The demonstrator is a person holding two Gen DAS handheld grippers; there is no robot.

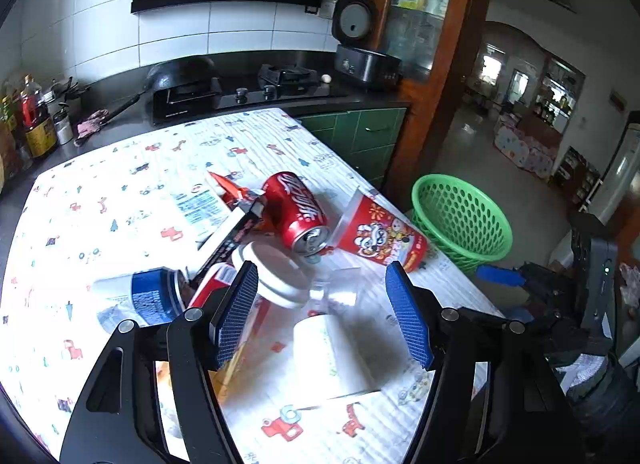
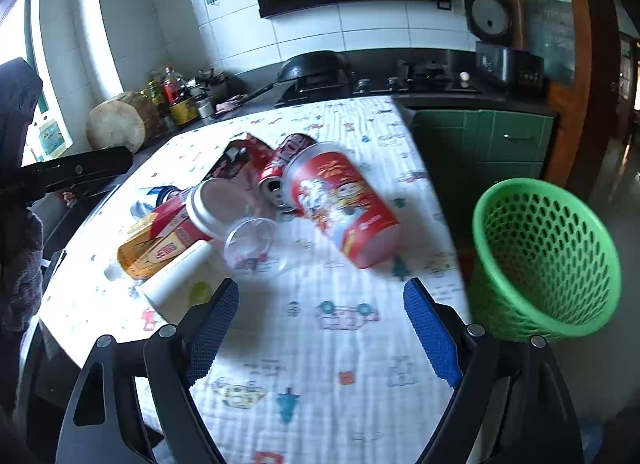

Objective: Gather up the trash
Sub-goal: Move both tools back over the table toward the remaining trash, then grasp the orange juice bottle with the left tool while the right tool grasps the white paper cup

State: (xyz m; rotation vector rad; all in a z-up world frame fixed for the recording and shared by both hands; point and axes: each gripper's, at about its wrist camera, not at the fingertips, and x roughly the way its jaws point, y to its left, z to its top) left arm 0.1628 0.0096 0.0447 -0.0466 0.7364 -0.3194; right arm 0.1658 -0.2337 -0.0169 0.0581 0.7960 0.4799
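Trash lies on a patterned tablecloth (image 1: 120, 192): a red cola can (image 1: 298, 212) on its side, a red cartoon-print cup (image 1: 380, 236), a clear plastic cup (image 1: 336, 288), a white paper cup (image 1: 332, 356), a white lid (image 1: 276, 276) and a blue-and-white can (image 1: 148, 296). My left gripper (image 1: 322, 304) is open above the white paper cup and clear cup. My right gripper (image 2: 320, 324) is open over bare cloth, near the red cup (image 2: 344, 204) and clear cup (image 2: 252, 244). A green mesh basket (image 2: 544, 256) stands off the table's right edge; it also shows in the left wrist view (image 1: 460, 220).
An orange carton (image 2: 156, 252) and torn red-and-black packaging (image 1: 236, 224) lie among the trash. Behind the table is a dark counter with a stove (image 1: 256, 92), wok, rice cooker (image 1: 364, 60) and bottles (image 1: 32, 120). The right gripper's body (image 1: 576, 296) shows beside the table.
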